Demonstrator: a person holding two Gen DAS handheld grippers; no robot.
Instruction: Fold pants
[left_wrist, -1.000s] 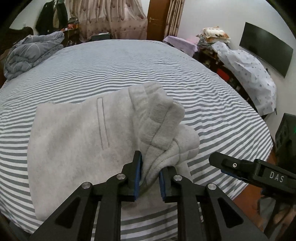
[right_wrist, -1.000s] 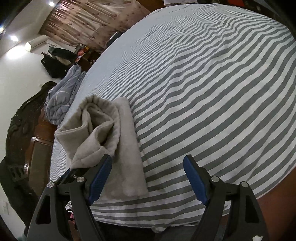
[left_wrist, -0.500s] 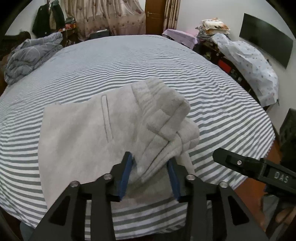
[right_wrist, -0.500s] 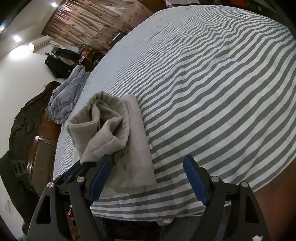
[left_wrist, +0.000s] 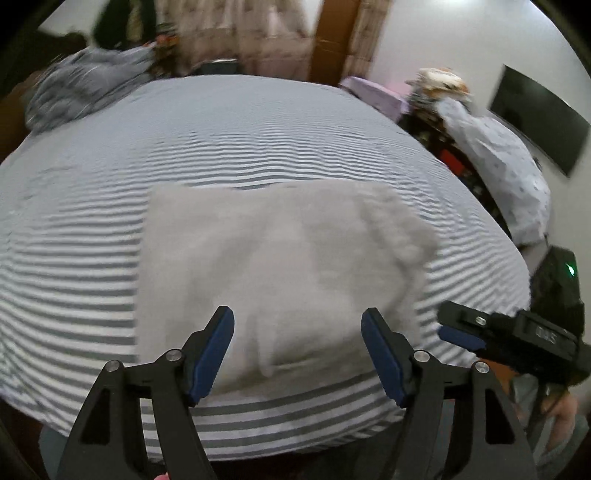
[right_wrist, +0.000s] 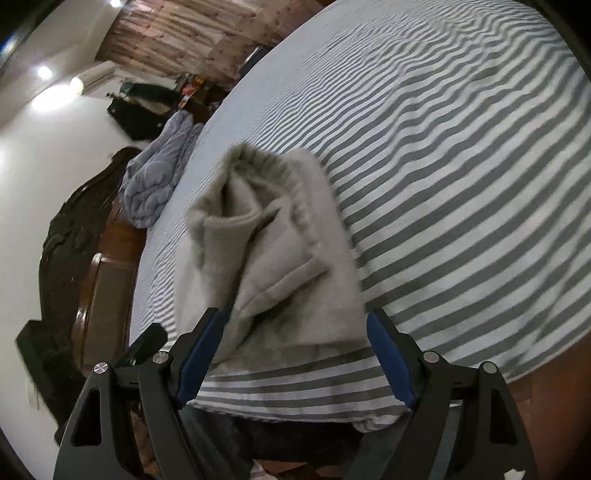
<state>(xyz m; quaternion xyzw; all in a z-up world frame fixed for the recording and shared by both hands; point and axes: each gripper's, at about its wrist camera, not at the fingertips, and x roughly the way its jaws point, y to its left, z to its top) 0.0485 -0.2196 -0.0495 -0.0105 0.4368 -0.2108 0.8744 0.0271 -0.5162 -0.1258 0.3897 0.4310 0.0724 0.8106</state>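
At the far left of the left wrist view we see a crumpled grey-blue quilt (left_wrist: 85, 85) heaped at the head of the bed, with pale patterned curtains (left_wrist: 273, 33) and a brown wooden door (left_wrist: 334, 37) behind it. The bed's grey-and-white striped sheet (left_wrist: 258, 147) fills most of the picture. On it, near the front edge, lie the folded light-grey fleece pants (left_wrist: 280, 266), their thicker bunched end toward the right. Our left gripper (left_wrist: 297, 350) hangs over their near edge, its jaws opening and clear of the cloth. Just right of the pants our right gripper (left_wrist: 458, 328) shows, its blue pads spread wide with nothing pinched. Further right stand a cluttered dark shelf under a spotted white cover (left_wrist: 498, 166) and a black wall screen (left_wrist: 539, 118).
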